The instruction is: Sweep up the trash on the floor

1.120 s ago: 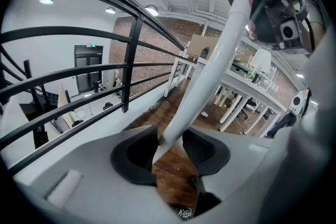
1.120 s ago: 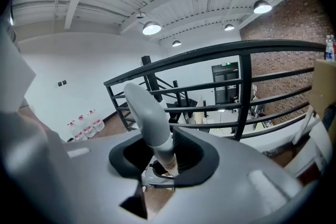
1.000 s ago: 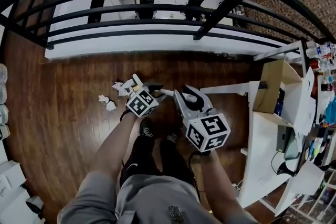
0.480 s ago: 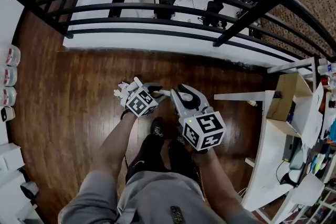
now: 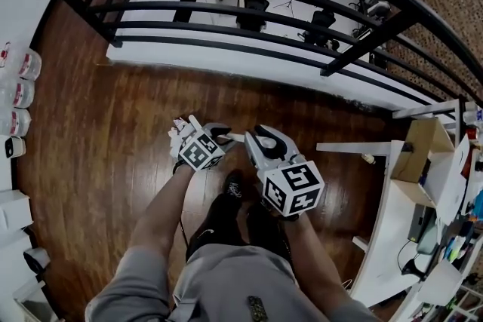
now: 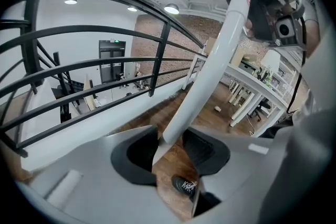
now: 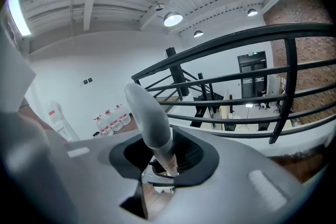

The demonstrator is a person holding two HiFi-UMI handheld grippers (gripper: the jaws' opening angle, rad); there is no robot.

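In the head view my left gripper (image 5: 215, 133) and right gripper (image 5: 264, 141) are held close together above the dark wood floor (image 5: 106, 132). The left gripper (image 6: 170, 152) is shut on a long white handle (image 6: 210, 60) that slants up toward the right gripper. The right gripper (image 7: 165, 157) is shut on a grey handle (image 7: 149, 118) with a rounded end. Crumpled white paper trash (image 5: 179, 133) lies just left of the left gripper, partly hidden by it. What the two handles end in below the jaws is hidden.
A black railing (image 5: 249, 19) runs across the far edge of the floor. A white table (image 5: 392, 237) with a cardboard box (image 5: 423, 151) stands at the right. Water bottles (image 5: 19, 87) line the left wall. The person's black shoes (image 5: 232, 185) stand below the grippers.
Both grippers have travelled left over the floor with their handles; the table and railing posts slid right in view. The paper that lay left of the left gripper now sits against it.
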